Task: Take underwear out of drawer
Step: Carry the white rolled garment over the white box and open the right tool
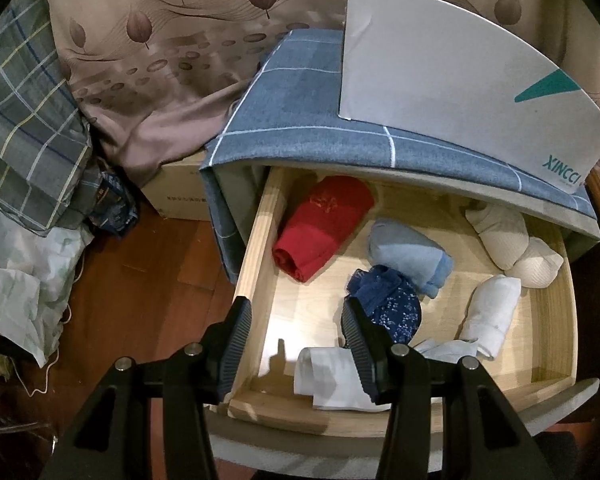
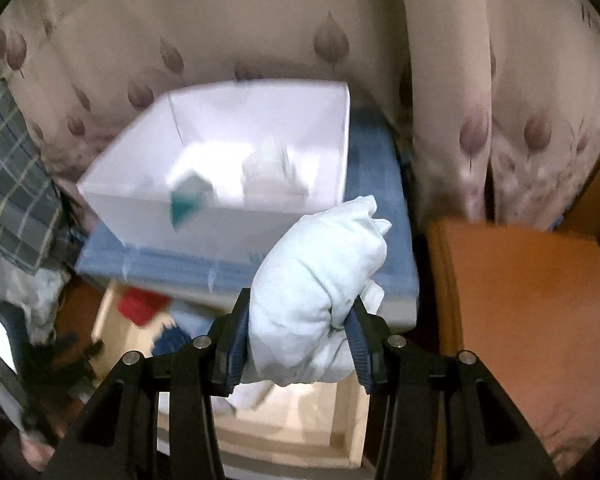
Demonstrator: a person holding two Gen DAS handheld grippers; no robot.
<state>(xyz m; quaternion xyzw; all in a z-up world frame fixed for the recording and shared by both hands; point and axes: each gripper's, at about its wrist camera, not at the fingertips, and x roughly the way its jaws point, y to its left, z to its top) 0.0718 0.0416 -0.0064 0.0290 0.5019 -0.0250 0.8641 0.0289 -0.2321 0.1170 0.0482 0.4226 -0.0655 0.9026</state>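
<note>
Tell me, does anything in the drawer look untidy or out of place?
Yes. At the front of the drawer, a white piece lies unrolled and loose, while the red roll and blue roll remain neatly rolled.

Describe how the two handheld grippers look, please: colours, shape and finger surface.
Both the left gripper and the right gripper have matte black angular frames with round silver pivot bolts. Their fingers carry dark blue-black ribbed pads. No cables or markings show.
</note>
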